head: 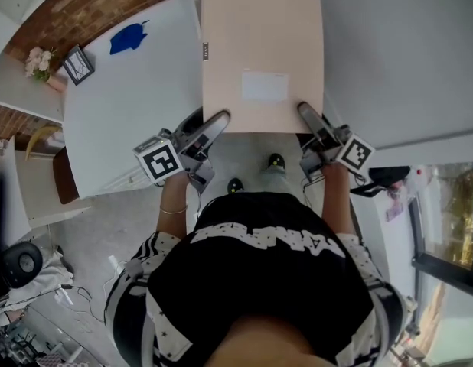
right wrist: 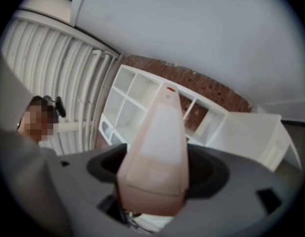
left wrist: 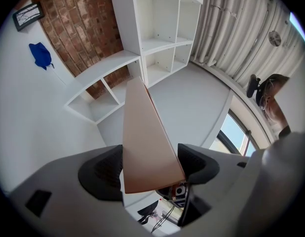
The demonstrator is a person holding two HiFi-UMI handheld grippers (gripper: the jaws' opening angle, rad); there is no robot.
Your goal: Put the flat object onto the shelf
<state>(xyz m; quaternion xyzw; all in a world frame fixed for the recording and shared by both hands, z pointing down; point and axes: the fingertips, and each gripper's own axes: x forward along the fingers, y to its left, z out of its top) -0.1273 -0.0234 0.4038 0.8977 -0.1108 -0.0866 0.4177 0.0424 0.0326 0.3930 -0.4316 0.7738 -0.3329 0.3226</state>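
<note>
Bright even daylight, fisheye-warped edges (right gripper view blurred).

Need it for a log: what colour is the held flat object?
The flat object is pale peach, with a whitish label; best in the head view.

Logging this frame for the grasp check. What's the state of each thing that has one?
panel: held in the air by its near edge, roughly level, label side up, not on the shelf yet
left gripper: shut on panel, near left corner
right gripper: shut on panel, near right corner
shelf: upright, open-fronted, cubbies in view bare
</note>
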